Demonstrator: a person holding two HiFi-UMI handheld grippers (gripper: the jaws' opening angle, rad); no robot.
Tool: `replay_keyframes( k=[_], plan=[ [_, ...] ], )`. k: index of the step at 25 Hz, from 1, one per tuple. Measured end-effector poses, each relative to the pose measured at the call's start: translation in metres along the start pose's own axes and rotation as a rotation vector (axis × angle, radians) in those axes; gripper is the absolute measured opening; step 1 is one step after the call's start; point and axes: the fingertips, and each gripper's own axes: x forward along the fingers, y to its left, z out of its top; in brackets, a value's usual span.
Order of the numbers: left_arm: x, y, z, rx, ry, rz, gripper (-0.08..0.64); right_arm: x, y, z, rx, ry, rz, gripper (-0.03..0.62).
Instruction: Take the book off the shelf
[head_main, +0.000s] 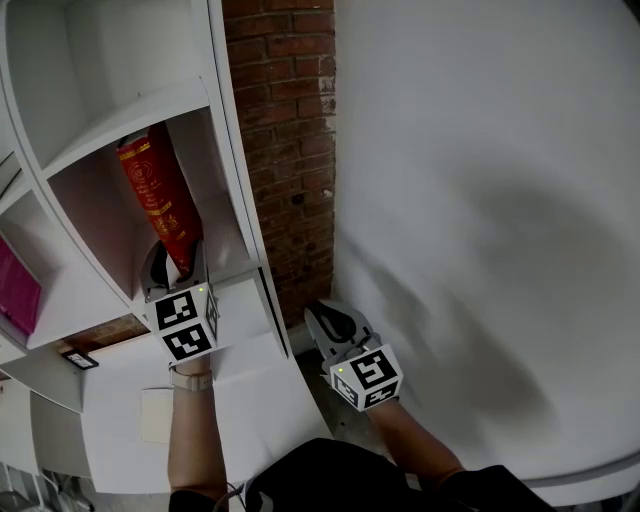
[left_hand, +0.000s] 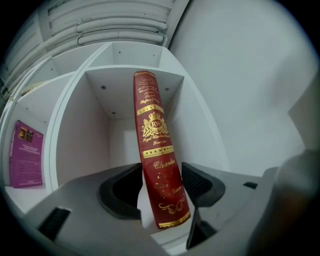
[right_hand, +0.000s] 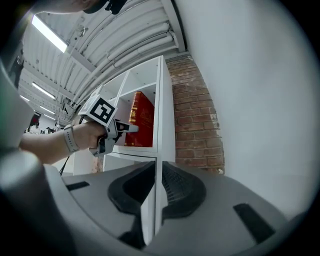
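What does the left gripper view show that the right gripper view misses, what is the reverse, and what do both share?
Only the left gripper view: gold lettering on the spine of the red book, the left gripper with its jaws closing around that spine, and a purple book in a compartment to the left.
Only the right gripper view: the brick wall, the hand holding the left gripper, and the right gripper, jaws close together with nothing between.
Both: the red book and the white shelf.

A white cubby shelf unit (head_main: 130, 110) stands against a red brick wall (head_main: 285, 150), beside a plain white wall (head_main: 480, 200).
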Motion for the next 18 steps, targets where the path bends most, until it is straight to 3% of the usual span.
replay_keyframes(
  k=[18],
  plan=[
    [0.023, 0.025, -0.010, -0.031, 0.061, -0.011, 0.279, 0.006, 0.003, -0.013, 0.015, 0.027, 0.009, 0.051]
  ],
)
